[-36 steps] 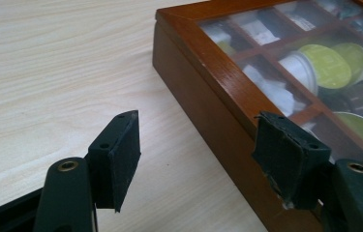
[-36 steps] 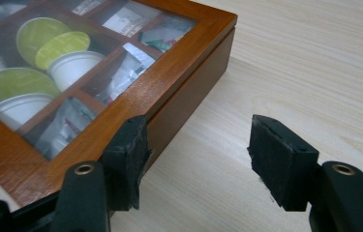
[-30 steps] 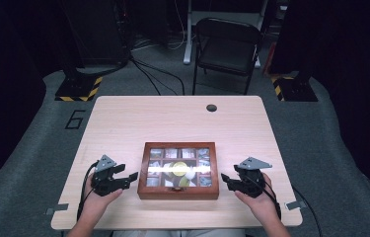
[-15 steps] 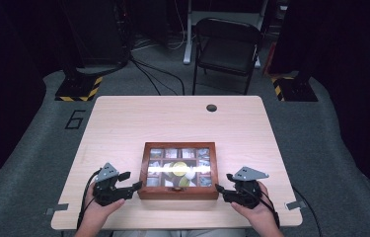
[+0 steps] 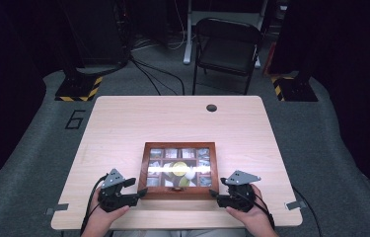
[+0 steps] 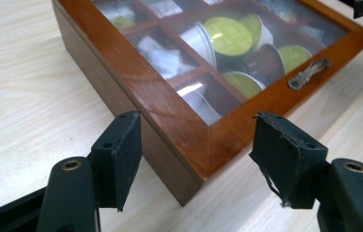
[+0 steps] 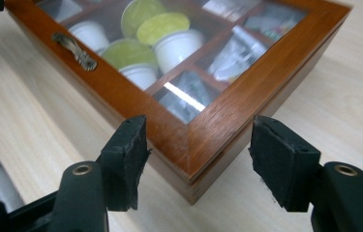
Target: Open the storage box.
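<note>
At the near edge of the table (image 5: 123,123), the wooden box (image 5: 144,168) lies lid shut, pods visible under its glass. Your left gripper (image 6: 196,159) and right gripper (image 7: 196,159) each straddle a near corner, jaws wide, holding nothing. You look set to grip; next, close both evenly before moving the box.

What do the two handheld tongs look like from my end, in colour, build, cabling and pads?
Both are black. The left tongs and right tongs each carry a grey three-cornered plate on top and trail a thin black cable toward the table's near edge. In the gripper views each has two black jaws faced with dark, frayed foam pads, fixed by a brass-coloured rivet. The person's hands and forearms are bare, with no sleeves.
</note>
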{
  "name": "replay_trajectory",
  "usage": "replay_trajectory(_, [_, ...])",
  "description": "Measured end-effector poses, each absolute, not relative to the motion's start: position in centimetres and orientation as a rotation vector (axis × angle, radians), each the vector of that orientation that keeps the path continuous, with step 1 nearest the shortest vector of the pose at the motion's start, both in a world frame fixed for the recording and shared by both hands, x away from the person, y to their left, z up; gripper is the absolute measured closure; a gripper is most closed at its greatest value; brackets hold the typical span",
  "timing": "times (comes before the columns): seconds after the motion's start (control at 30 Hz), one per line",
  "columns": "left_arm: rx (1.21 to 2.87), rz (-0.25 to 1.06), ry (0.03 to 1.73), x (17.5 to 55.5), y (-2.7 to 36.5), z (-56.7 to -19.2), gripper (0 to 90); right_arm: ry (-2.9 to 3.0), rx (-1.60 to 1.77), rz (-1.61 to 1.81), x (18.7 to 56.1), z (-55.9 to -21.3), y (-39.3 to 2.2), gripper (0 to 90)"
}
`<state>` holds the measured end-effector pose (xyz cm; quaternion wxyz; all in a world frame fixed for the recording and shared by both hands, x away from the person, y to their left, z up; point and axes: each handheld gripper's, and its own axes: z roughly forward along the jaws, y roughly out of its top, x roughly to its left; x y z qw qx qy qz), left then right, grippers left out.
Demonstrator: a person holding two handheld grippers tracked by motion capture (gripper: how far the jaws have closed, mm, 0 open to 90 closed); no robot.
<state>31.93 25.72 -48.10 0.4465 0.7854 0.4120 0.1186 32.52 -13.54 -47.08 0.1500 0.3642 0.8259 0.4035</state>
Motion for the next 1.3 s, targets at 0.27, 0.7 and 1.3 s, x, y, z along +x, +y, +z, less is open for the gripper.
replay_trajectory(0.27, [1.981, 0.29, 1.01, 32.0, 25.4, -48.6, 34.6, 2.403, 1.028, 1.135, 32.6, -47.9, -13.2, 35.9])
replay_trajectory(0.7, [2.015, 0.273, 0.991, 32.3, 25.2, -49.4, 32.2, 2.433, 0.99, 1.085, 32.7, -48.7, -13.0, 35.2])
replay_trajectory(1.3, [2.052, 0.269, 0.983, 32.4, 25.1, -49.3, 33.4, 2.438, 0.993, 1.091, 32.8, -48.6, -13.1, 38.4])
